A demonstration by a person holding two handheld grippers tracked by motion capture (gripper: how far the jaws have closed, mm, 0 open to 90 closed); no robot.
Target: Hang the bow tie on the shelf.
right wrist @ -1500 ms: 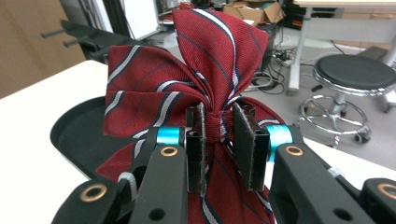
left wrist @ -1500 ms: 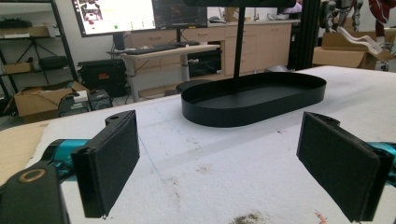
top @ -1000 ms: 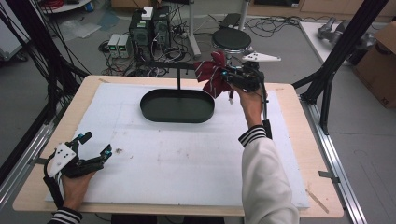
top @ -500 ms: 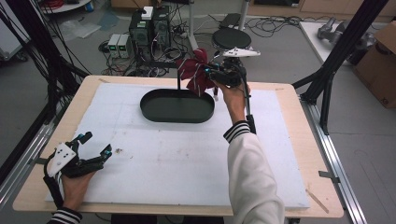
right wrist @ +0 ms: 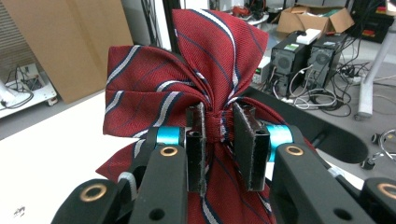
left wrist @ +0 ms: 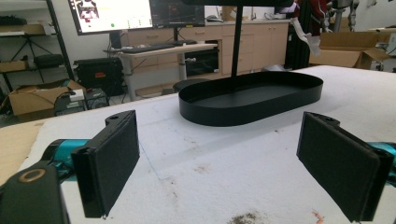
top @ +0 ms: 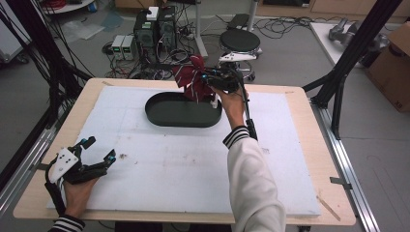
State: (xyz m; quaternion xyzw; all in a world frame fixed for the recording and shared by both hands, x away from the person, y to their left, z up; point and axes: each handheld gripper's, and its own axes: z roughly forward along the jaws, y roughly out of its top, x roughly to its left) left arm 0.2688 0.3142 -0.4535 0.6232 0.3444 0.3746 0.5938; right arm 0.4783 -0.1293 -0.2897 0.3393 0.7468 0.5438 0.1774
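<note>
- The desk (top: 309,121) is a pale wooden top, and a white foam sheet (top: 183,169) covers most of it, with a few brown specks near its front left part
- A black oval tray (top: 167,116) with a low wall lies on the far middle of the sheet; in the left tool view (left wrist: 289,91) it sits beyond the two pads, and a thin black post (left wrist: 238,37) rises from its middle
- The person's right arm, in a white sleeve (top: 251,188) with a striped cuff, reaches from the near edge up to the tray's far right end
- The dark red striped bow tie (top: 192,79) hangs in the air over the tray's far rim, just beside the post, clear of the tray floor
- The right tool (top: 212,82) is closed on the bow tie; in the right tool view (right wrist: 219,135) its two pads pinch the knot at the middle, with the red folds (right wrist: 154,93) fanning out above and to the side
- The left tool (top: 99,150) rests low over the near left corner of the sheet, well apart from the tray, jaws spread wide with nothing between them; its black pads (left wrist: 109,158) stand far apart over bare foam
</note>
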